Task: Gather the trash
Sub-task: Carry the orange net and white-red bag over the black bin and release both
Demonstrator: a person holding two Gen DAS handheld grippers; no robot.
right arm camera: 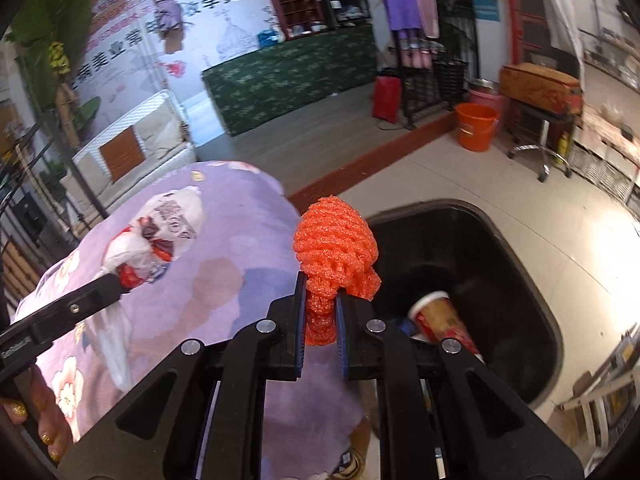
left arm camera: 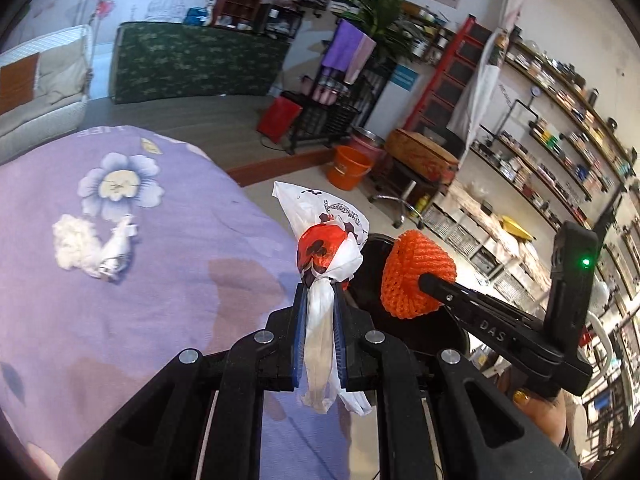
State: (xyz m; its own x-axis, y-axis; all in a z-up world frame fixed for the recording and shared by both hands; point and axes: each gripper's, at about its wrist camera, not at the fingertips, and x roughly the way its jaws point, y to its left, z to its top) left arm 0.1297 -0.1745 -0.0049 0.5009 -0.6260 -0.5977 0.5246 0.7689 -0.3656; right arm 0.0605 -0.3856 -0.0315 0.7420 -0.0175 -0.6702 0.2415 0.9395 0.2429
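Left gripper jaws clamp a knotted plastic bag. Right gripper jaws clamp an orange foam net, the black bin just right of them.

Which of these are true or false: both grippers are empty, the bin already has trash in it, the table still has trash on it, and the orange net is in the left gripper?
1. Both grippers are empty. False: each is shut on trash.
2. The black bin already holds a paper cup. True.
3. A white wad lies on the purple tablecloth. True.
4. The left gripper holds the orange foam net. False: it holds a plastic bag; the right gripper holds the net.
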